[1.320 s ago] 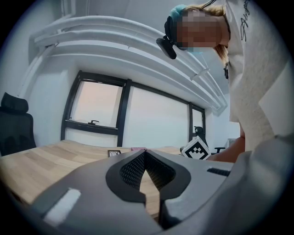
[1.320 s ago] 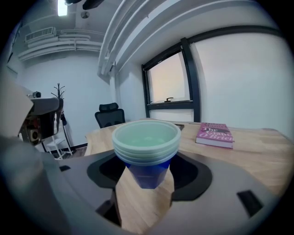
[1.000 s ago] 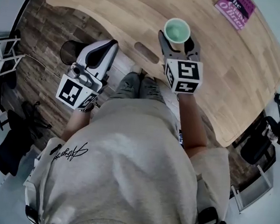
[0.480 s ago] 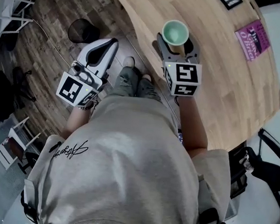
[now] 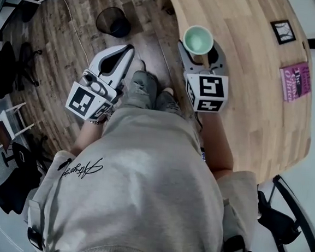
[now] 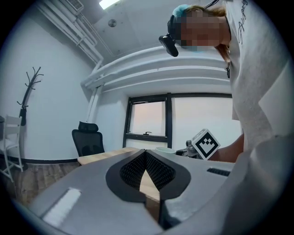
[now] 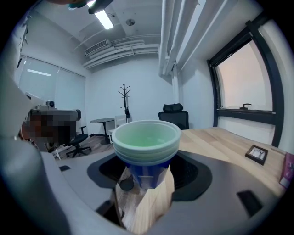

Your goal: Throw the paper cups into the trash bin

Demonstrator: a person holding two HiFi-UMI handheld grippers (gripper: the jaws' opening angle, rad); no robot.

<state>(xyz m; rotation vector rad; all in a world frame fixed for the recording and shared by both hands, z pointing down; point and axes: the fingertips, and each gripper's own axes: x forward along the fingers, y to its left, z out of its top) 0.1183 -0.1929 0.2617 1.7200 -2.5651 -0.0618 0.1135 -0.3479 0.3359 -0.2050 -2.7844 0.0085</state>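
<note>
My right gripper is shut on a stack of paper cups, pale green inside and blue outside, held upright above the edge of the wooden table. In the right gripper view the cups stand between the two jaws of the right gripper. My left gripper is shut with nothing in it and hangs over the floor, left of the person's legs; in its own view the left gripper has its pads touching. A black mesh trash bin stands on the floor ahead, to the left of the cups.
On the table lie a pink book and a small framed clock. White chairs and dark gear stand along the left. A coat stand, a round table and an office chair are farther off.
The person has turned left: the table has swung to the right of the head view and the bin has come closer ahead. Both grippers keep their pose, the cups still held.
</note>
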